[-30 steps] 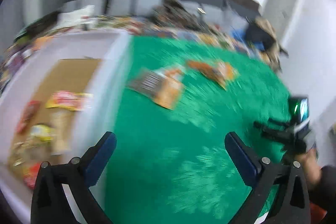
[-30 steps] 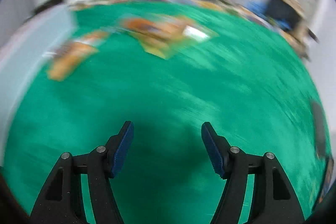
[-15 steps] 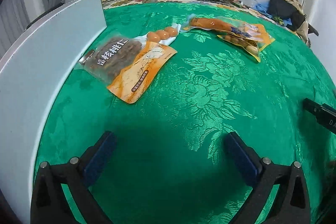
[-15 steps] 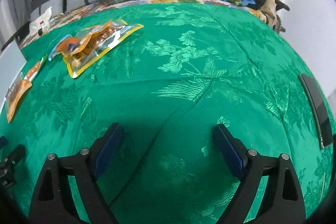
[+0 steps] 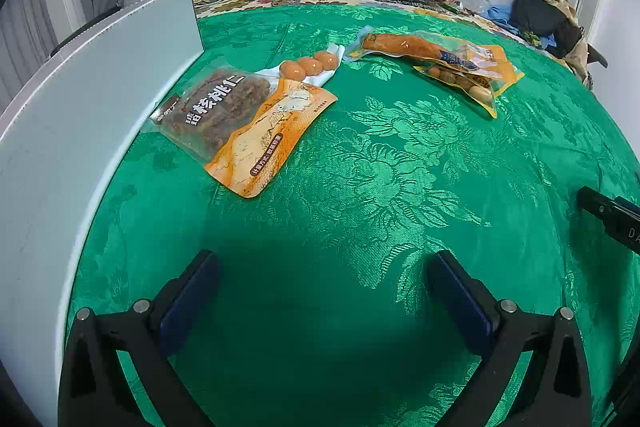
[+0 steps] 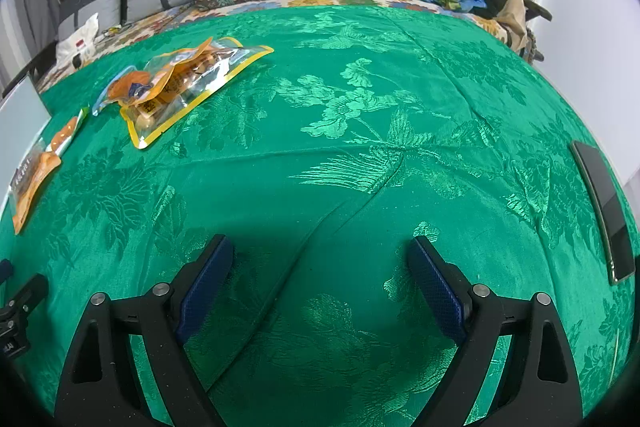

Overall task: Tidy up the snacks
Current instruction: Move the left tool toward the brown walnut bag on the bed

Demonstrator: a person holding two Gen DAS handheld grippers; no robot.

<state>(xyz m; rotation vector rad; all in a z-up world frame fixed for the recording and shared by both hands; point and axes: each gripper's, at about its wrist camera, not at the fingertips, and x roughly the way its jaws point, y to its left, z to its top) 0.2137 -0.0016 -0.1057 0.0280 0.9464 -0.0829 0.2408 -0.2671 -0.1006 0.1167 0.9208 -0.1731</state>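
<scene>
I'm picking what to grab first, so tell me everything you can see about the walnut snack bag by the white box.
The walnut bag is a flat plastic pouch: clear upper part showing brown pieces under white lettering, orange printed lower part. It lies flat on the green cloth, one corner at the white box wall, overlapping the egg packet. Neither gripper touches it.

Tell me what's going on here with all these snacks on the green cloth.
A person holds two grippers over a green cloth, sorting snacks. Both the left gripper and right gripper are open and empty. A walnut packet and a pack of orange balls lie beside a white box; two more snack bags lie farther off, overlapping. Nothing is being picked up yet.
</scene>
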